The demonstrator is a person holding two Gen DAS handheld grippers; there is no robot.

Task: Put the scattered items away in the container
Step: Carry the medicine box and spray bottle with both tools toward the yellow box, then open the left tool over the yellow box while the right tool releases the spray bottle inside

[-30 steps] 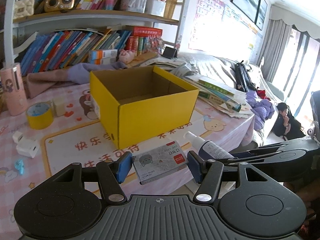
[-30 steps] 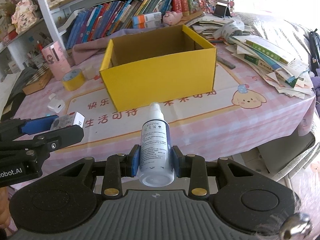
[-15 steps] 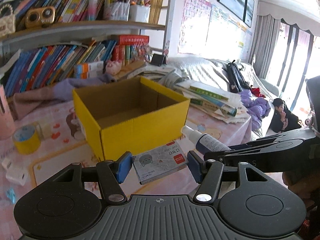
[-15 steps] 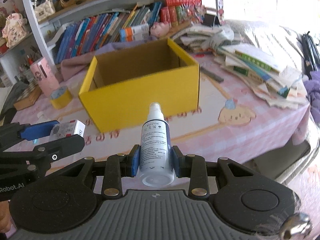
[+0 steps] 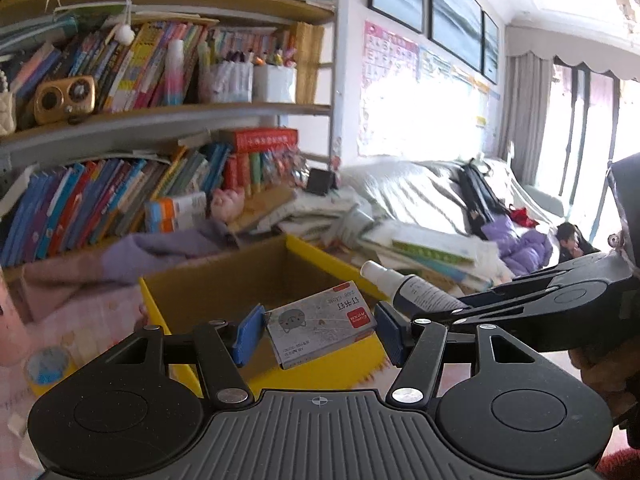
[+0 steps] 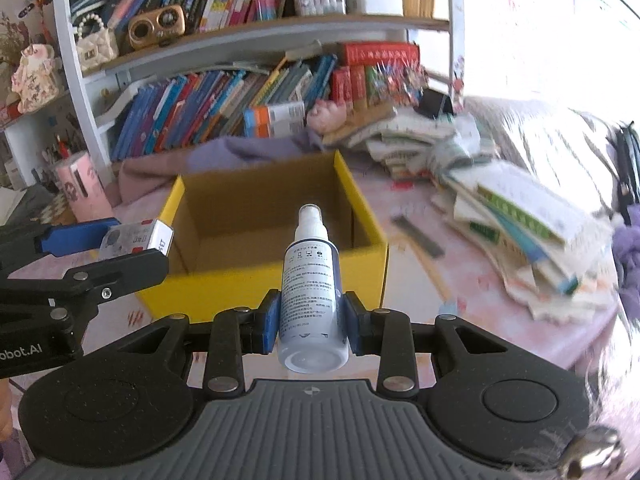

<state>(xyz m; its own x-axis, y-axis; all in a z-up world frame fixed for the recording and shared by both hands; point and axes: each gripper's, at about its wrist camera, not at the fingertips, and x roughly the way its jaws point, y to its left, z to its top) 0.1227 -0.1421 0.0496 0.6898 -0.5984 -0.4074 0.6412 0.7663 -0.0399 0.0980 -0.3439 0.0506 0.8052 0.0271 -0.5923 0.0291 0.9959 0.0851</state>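
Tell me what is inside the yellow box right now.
The yellow box shows only bare brown cardboard walls and floor. The spray bottle and the near wall cover part of the floor, so that part cannot be checked.

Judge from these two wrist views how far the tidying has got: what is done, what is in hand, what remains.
Done: nothing visible inside the yellow cardboard box; its floor looks bare. In hand: the left tongs grip a small grey staple box with a red stripe, and the right tongs grip a white spray bottle with a dark label, both near the box. Left: releasing both, then the yellow tape roll.
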